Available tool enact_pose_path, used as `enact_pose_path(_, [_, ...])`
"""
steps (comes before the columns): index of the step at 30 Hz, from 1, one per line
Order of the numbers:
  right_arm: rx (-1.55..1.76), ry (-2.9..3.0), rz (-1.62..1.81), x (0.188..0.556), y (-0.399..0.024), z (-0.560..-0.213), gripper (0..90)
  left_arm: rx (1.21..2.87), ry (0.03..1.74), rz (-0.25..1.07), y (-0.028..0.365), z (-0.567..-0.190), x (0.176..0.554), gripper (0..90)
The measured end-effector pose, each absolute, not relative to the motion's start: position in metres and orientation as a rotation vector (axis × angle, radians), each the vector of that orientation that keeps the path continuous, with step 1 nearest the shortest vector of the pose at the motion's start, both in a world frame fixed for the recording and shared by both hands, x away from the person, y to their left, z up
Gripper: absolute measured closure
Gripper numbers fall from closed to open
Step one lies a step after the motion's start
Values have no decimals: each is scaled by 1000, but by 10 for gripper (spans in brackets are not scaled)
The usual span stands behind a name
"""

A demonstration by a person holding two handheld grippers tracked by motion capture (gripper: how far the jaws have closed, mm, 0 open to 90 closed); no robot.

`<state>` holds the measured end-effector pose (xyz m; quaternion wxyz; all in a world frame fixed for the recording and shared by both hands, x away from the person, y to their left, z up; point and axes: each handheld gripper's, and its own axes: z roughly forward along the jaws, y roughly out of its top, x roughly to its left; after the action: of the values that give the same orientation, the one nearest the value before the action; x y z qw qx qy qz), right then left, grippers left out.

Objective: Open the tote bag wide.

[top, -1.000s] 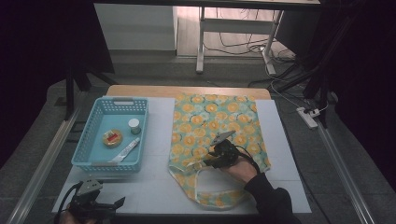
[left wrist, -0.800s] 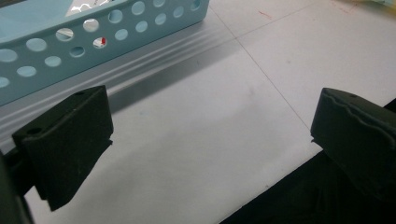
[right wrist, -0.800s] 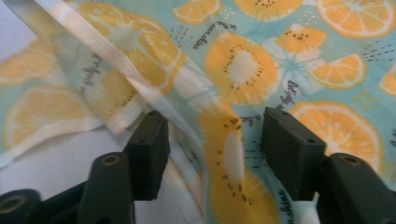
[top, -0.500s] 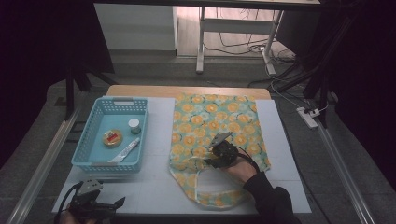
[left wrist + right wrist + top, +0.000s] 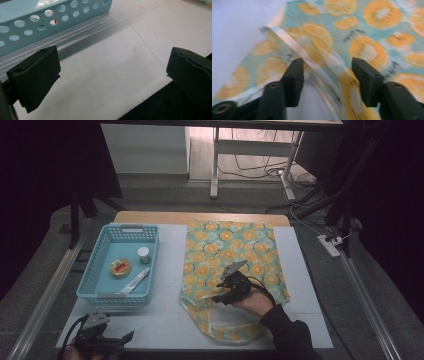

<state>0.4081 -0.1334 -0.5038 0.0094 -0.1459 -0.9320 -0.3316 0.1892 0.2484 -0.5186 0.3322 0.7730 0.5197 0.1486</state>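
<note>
**Right gripper opens over the bag's strap**

The orange-print cloth bag [image 5: 227,265] lies flat on the white table [image 5: 165,320], right of the blue basket [image 5: 97,270], its mouth toward the person; the right gripper [image 5: 216,298] sits over the bag's near left part, just by the pale strap [image 5: 312,65]; its jaws have just been opening and now stand apart, the strap running between them with neither pad pressing on it; the picture there is somewhat blurred. The left gripper [image 5: 127,336] rests low at the table's near left corner, just in front of the basket wall, jaws wide apart with nothing between them; inside the basket lie a small white-lidded jar [image 5: 143,254], a round packet [image 5: 120,267] and a white tube [image 5: 134,281].
</note>
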Motion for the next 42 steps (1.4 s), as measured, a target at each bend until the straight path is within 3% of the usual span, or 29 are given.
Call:
enact_pose_path(6, [-316,-2916,-985,394,-118,-509,223,2020,1358,388,248,-519,189,0])
enact_pose_path(10, [-253,-3042,-937,387,-103,-518,206,2019,1359,388,248,-519,189,0])
enact_pose_path(13, [-235,-3098,-929,387,-94,-521,270,2018,1358,388,249,-519,189,0])
enact_pose_path(15, [-233,-3073,-933,390,-92,-520,434,2018,1358,387,249,-518,189,0])
enact_pose_path(18, [-267,-3076,-930,396,-94,-518,613,2016,1358,388,249,-518,189,0])
enact_pose_path(25, [-368,-3136,-905,406,-106,-514,711,2017,1357,386,249,-518,189,0])
enact_pose_path(26, [-398,-3160,-890,407,-110,-513,792,2017,1358,387,249,-518,189,0])
enact_pose_path(28, [-405,-3158,-878,408,-113,-512,843,2017,1358,387,249,-518,189,0])
enact_pose_path(32, [-457,-3171,-877,411,-116,-510,862,2016,1358,385,249,-518,189,0])
enact_pose_path(34, [-490,-3176,-888,415,-119,-510,840,2017,1357,387,249,-518,189,0])
enact_pose_path(35, [-505,-3176,-884,417,-120,-511,752,2017,1357,387,249,-518,189,0])
enact_pose_path(36, [-505,-3176,-884,417,-120,-511,752,2017,1357,387,249,-518,189,0])
enact_pose_path(37, [-538,-3197,-898,420,-122,-513,582,2018,1357,387,249,-518,189,0])
enact_pose_path(40, [-585,-3220,-926,428,-128,-515,353,2016,1358,386,249,-518,189,0])
enact_pose_path(42, [-623,-3221,-947,433,-133,-516,349,2017,1357,387,249,-518,189,0])
